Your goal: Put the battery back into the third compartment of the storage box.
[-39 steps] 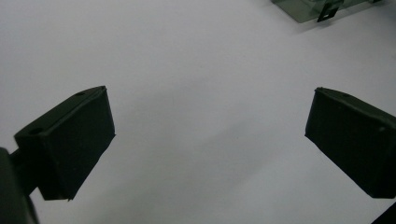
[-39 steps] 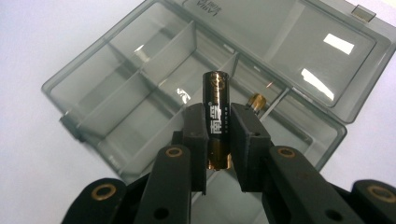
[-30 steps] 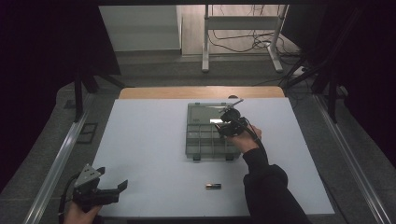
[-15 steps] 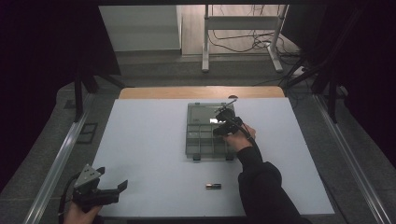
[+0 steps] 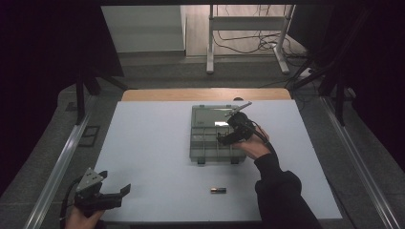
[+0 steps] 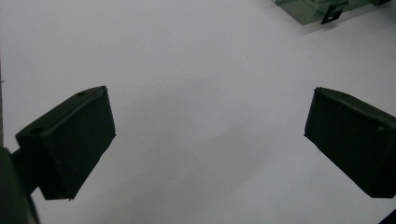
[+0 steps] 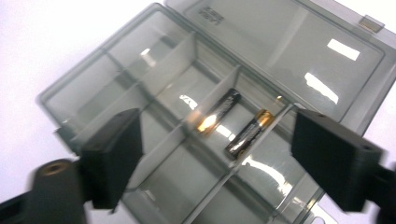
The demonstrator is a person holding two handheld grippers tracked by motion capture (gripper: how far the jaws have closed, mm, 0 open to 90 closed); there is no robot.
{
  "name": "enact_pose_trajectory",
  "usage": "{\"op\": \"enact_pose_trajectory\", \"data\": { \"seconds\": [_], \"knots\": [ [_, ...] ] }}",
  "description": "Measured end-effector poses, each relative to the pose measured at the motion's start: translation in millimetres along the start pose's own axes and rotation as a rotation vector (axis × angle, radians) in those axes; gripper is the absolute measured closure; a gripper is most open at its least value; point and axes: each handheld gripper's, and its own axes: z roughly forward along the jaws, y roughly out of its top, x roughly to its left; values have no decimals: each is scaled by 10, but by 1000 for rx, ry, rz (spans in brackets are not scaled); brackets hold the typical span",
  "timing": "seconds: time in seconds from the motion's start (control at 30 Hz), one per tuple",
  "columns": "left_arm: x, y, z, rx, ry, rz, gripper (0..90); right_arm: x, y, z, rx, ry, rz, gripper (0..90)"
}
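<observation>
Inside organizer box [image 7: 224,116], batteries [image 7: 219,112] parallel.

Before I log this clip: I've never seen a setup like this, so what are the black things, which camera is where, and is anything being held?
A person sits at a white table with a hand-held two-jaw gripper in each hand. The high view looks down from above the person's side. The other two pictures come from cameras riding on the grippers, looking out between their black jaws.

The left gripper rests near the table's front left corner, jaws wide apart over bare table, holding nothing. The right gripper hangs over an open clear compartment box, jaws apart and empty. Its view shows two batteries lying in one compartment, side by side. A third battery lies loose on the table in front of the box.
</observation>
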Motion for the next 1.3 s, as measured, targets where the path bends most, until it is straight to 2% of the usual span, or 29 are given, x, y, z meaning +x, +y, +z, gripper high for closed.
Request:
{"op": "enact_pose_trajectory", "data": {
  "seconds": [0.03,0.07,0.1,0.43,0.73,1.3],
  "knots": [
    [0,0,0,0,0,0,22,36,-18,-45,-6,8,-20,97],
    [0,0,0,0,0,0,22,36,-18,-45,-6,8,-20,97],
    [0,0,0,0,0,0,22,87,-37,-87,-8,9,-48,70],
    [1,0,-1,0,0,-1,22,248,-192,-206,-45,28,-94,12],
    [0,0,-1,0,1,-2,23,338,-316,-317,-79,31,-113,0],
    [-1,0,0,-1,1,-1,23,474,-513,-378,-72,-10,-138,0]
  ]
}}
